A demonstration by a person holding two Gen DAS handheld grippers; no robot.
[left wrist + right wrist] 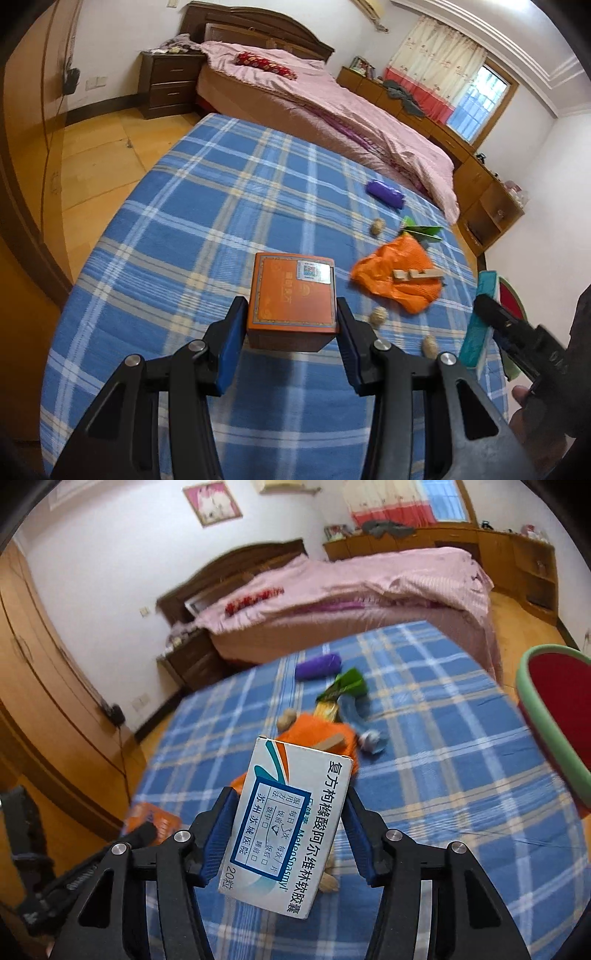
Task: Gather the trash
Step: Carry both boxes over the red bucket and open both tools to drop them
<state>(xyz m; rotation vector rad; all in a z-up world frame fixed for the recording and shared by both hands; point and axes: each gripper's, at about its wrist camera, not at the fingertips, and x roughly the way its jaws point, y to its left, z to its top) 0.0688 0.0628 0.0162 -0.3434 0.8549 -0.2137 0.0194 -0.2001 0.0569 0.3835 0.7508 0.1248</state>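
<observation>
- Trash lies across your blue plaid tablecloth [207, 192]: an orange wrapper [399, 273] with a small wooden piece [417, 275] on it at about two o'clock from your left gripper [291, 314], a purple roll [386, 192] farther off the same way, and a green scrap [421, 230] between them.
- Three nut shells dot the cloth, one [378, 315] just right of the orange box [293, 295].
- Your left gripper clamps that orange box between its blue pads, lifted off the cloth.
- Your right gripper [290, 827] holds a white medicine carton [291, 827], tilted, pads pressing both sides.
- A red bin with a green rim [543, 716] sits at two o'clock from your right gripper, at the table's edge.
- Beyond the table at twelve o'clock stands a bed with a pink cover [332, 107] and a dark wooden headboard [258, 29].
- A dark nightstand [170, 85] sits left of the bed; low wooden cabinets [476, 184] run under a curtained window [476, 98] at one o'clock.
- Yellow wood flooring [99, 155] and a wardrobe [44, 657] fill the left side.
</observation>
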